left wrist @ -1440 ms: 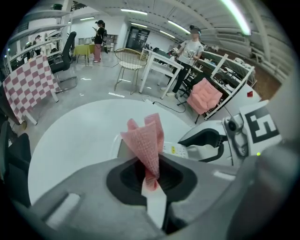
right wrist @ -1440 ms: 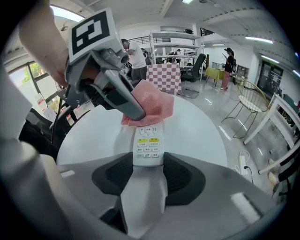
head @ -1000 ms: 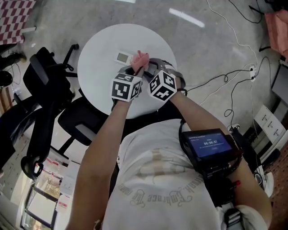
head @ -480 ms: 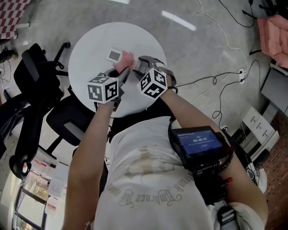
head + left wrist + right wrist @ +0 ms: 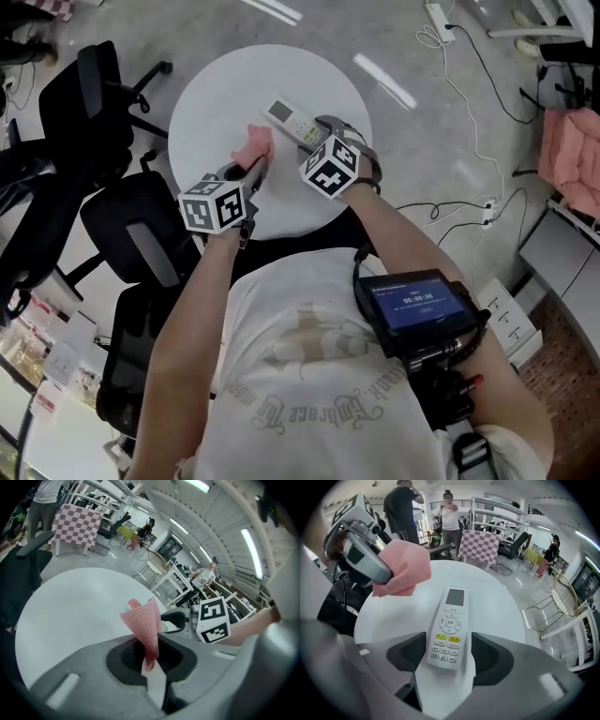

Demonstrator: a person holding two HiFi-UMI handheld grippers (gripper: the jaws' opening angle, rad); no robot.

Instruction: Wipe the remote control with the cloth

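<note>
A white remote control (image 5: 292, 119) (image 5: 449, 630) lies face up on the round white table (image 5: 216, 103), screen end away from me. My right gripper (image 5: 317, 131) (image 5: 449, 657) points steeply down over its near end. Its jaws are opening, and they stand on either side of the remote with a gap on each side. My left gripper (image 5: 255, 169) (image 5: 149, 660) is shut on a pink cloth (image 5: 255, 144) (image 5: 145, 623), which it holds up left of the remote and clear of it. In the right gripper view the cloth (image 5: 403, 569) hangs beside the remote's far end.
Black office chairs (image 5: 141, 234) (image 5: 103, 84) crowd the table's left side. Cables (image 5: 469, 169) trail over the floor on the right. A checked tablecloth (image 5: 480, 545) and standing people (image 5: 450, 522) are beyond the table's far edge.
My left gripper has lifted and swung left with the cloth, away from the remote. The right gripper's jaws have spread off the remote, which now rests on the table.
</note>
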